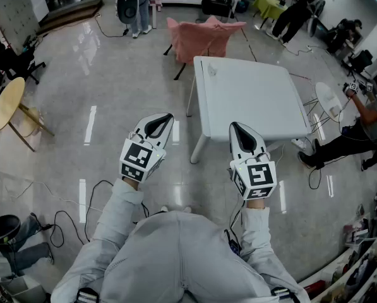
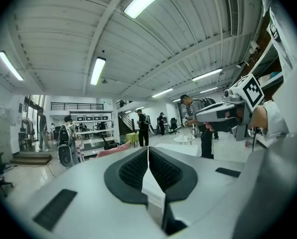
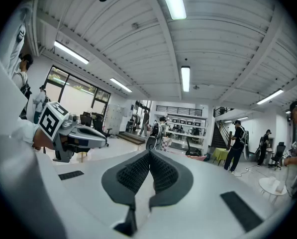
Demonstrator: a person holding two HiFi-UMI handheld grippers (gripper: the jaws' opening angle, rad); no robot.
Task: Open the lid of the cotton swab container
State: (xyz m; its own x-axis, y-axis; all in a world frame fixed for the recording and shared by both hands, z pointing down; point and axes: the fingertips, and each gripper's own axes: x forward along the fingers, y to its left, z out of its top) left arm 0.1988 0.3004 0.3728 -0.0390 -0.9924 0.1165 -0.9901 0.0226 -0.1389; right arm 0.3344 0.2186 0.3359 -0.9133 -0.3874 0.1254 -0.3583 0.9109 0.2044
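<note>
Head view: task not begun; I see no cotton swab container in any view, and the white table [image 1: 264,103] at centre right looks bare. My left gripper [image 1: 165,118] and right gripper [image 1: 235,127] hang mid-frame short of it. Both are clenched pad to pad, holding and touching nothing.

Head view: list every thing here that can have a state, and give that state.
left gripper: shut, empty, held in the air.
right gripper: shut, empty, held in the air.
white table: standing upright, ahead of both grippers.
pink cloth: draped over a chair behind the table.
</note>
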